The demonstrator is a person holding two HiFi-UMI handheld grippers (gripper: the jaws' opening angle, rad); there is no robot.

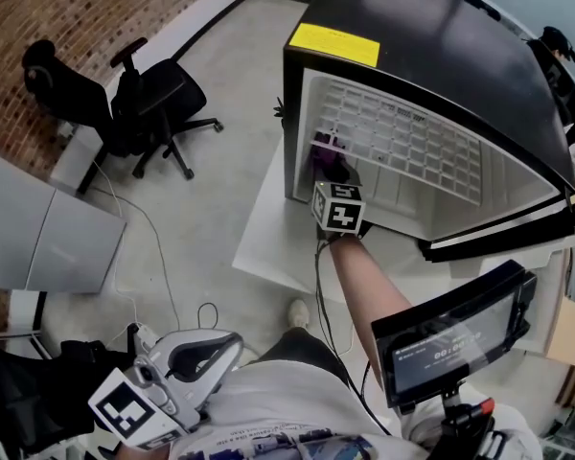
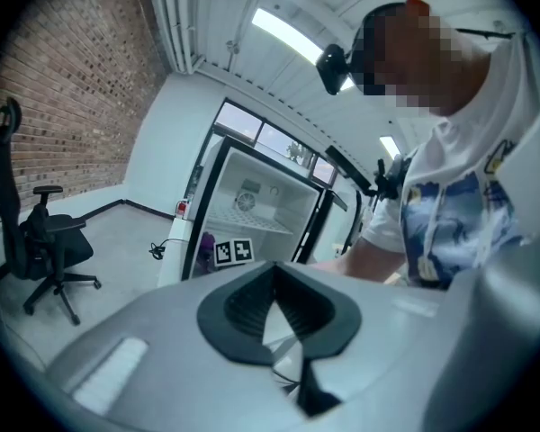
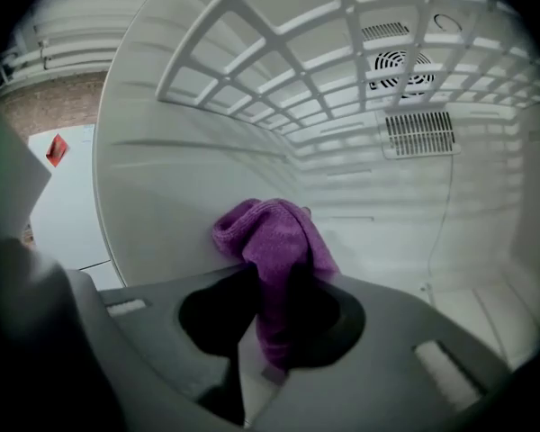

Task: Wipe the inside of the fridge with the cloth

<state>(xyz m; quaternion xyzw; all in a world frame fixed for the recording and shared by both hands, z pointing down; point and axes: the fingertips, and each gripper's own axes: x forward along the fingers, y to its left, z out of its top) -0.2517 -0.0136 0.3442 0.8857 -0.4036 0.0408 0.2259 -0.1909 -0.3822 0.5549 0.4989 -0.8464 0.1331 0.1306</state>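
Concrete floor (image 1: 216, 171) surrounds the open fridge (image 1: 431, 56). Inside it, below the wire shelf (image 3: 342, 43), the right tool (image 3: 272, 331) is clamped on the purple cloth (image 3: 274, 241), close by the left inner wall. Far behind, the left tool (image 2: 272, 309) is closed and empty.

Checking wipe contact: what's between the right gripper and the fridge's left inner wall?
Only the purple cloth, clamped in the right gripper, bunched before the left inner wall; the right gripper view shows it. Actual touch is unclear.
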